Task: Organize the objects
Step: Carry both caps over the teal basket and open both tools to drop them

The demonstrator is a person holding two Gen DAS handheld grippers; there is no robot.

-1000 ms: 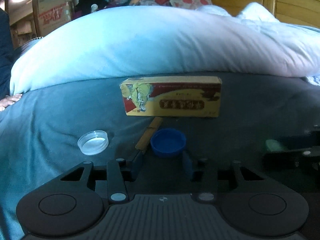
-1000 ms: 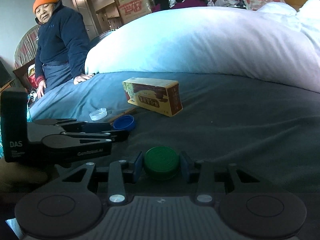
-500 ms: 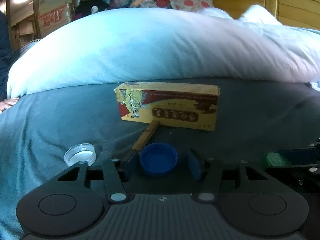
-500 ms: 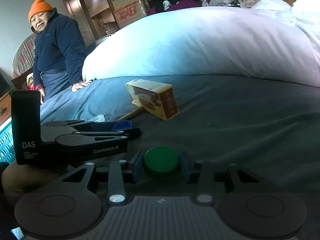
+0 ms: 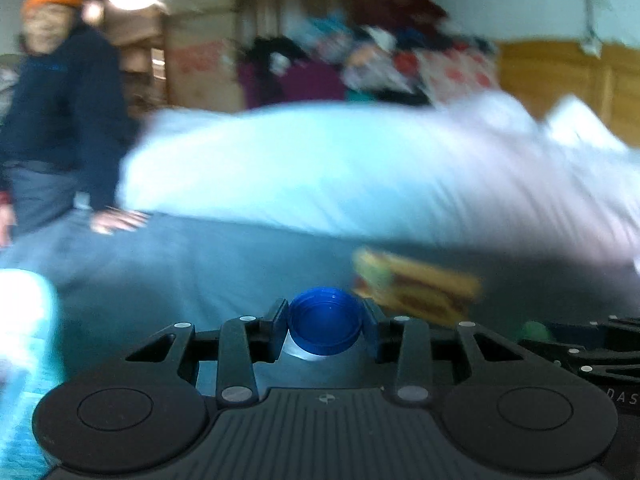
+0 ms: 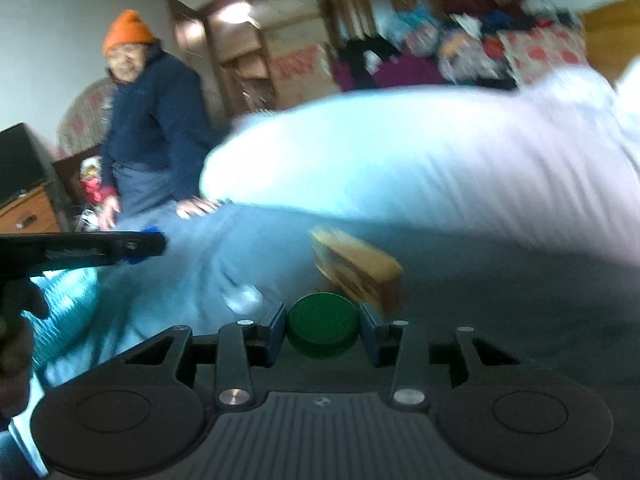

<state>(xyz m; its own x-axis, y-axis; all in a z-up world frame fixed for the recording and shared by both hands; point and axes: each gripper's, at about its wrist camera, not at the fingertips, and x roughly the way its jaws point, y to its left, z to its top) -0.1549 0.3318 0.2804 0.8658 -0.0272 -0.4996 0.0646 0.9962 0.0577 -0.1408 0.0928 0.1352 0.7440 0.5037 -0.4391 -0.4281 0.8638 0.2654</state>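
Note:
My left gripper (image 5: 325,326) is shut on a blue bottle cap (image 5: 325,320), lifted off the dark bed cover, hollow side facing the camera. My right gripper (image 6: 323,330) is shut on a green bottle cap (image 6: 323,330). A yellow and red carton (image 5: 416,288) lies on the bed cover beyond and to the right of the blue cap, also seen as the carton (image 6: 358,268) just past the green cap. The left gripper (image 6: 132,246) shows side-on at left in the right wrist view. A clear lid (image 6: 244,296) lies blurred on the cover. Both views are motion-blurred.
A big white duvet (image 5: 360,176) rises behind the carton. A person in an orange hat and dark jacket (image 6: 152,128) leans at the left with a hand (image 6: 196,208) on the bed. Piled clothes and cardboard boxes (image 6: 296,56) fill the back. A turquoise basket (image 6: 60,292) sits low left.
The left gripper has shut on the blue cap and lifted it, swinging left. The right gripper, still holding the green cap, has swung left and tilted up too.

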